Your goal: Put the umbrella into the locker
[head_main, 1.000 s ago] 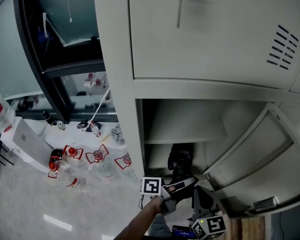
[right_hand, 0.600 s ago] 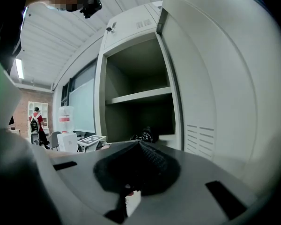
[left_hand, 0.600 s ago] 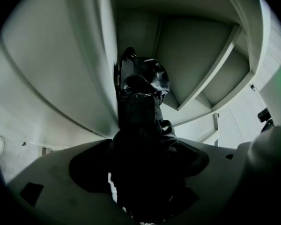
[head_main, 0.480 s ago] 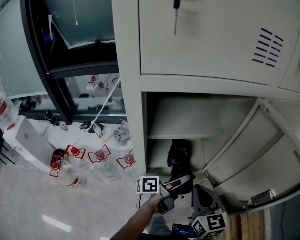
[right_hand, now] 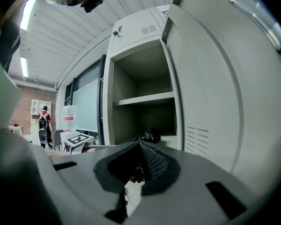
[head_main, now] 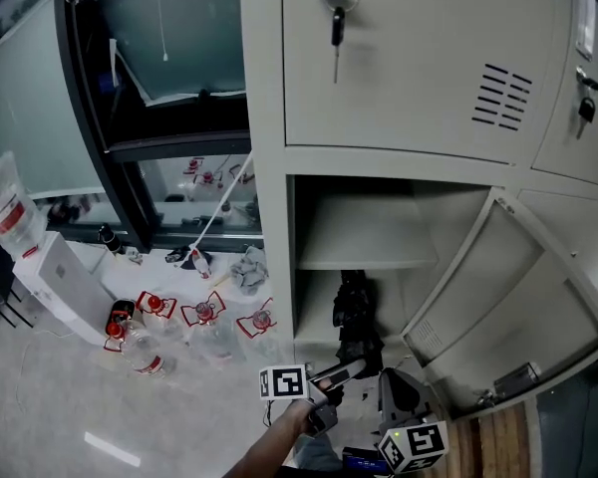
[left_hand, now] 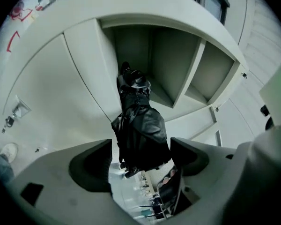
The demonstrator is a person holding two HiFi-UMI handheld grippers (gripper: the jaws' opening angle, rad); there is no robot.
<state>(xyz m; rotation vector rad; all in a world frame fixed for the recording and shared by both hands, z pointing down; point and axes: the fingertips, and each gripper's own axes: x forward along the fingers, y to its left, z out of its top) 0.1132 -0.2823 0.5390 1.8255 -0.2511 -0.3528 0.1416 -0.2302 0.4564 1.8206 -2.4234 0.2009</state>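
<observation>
Since 1.0 s ago: left gripper (left_hand: 141, 146) has drawn back, lower and to the left in the head view, off the umbrella (head_main: 355, 317). The view itself has pulled back, so the key (head_main: 336, 13) in the upper door (head_main: 409, 58) now shows whole.

Left gripper: jaws wide apart, not clamped. The near end of the black folded umbrella shows in the gap between the jaw tips. Contact with either pad cannot be read. Its marker cube (head_main: 284, 381) sits low in the head view, with the person's forearm (head_main: 264, 451) behind it.

Right gripper (right_hand: 140, 146): jaw tips pressed together, nothing held between them. It is low and to the right of the left gripper, aimed at the open compartment.

Umbrella: inside the locker (head_main: 272, 267), in the lower compartment. It stands roughly upright on the compartment floor, with its top just under the shelf (head_main: 354, 257). The space above the shelf holds nothing visible.

Locker door (head_main: 498, 297): swung open to the right, vent slots on its lower inside face. Upper door shut.

Outward: bottles (head_main: 194, 312) with red-and-white labels stand clustered on the floor (head_main: 60, 406) left of the locker, below a dark-framed window (head_main: 169, 58).
</observation>
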